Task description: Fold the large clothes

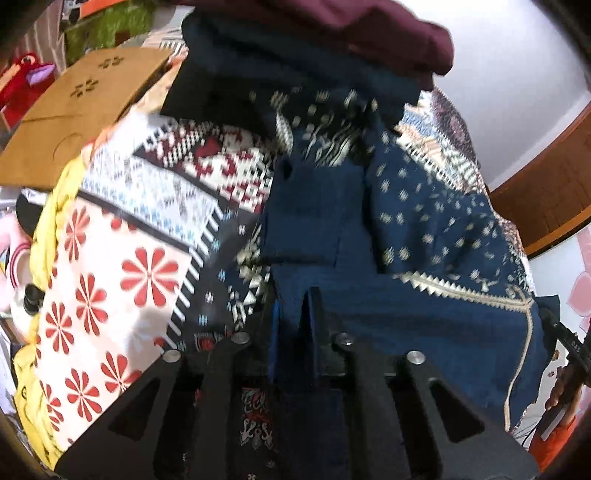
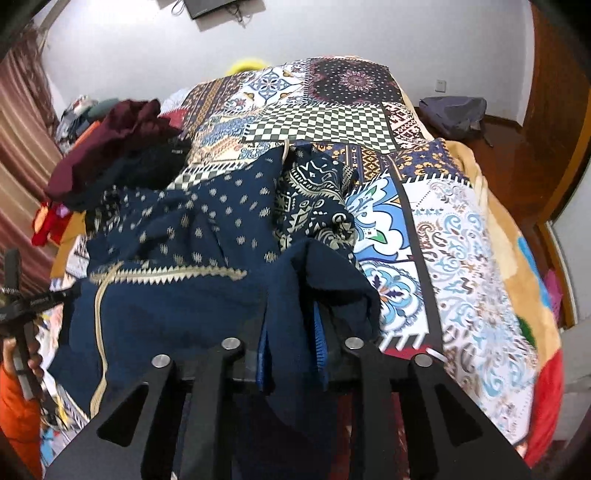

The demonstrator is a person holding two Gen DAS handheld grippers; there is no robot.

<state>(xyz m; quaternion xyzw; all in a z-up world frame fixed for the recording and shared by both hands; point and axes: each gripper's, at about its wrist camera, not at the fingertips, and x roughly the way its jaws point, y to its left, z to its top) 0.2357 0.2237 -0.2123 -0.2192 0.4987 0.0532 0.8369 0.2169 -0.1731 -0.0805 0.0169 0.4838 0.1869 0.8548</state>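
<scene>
Only the left wrist view shows a cardboard box at ten o'clock; only the right shows a wall screen at twelve. Both the left claw and right claw point steeply down, each clamped on the blue dress lying on the bed.

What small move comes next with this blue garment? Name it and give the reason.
Probably lift both held edges and carry them forward over the garment's far part. The left gripper and right gripper each pinch navy cloth of the blue garment, which lies bunched and unfolded on the patchwork bedspread.
</scene>
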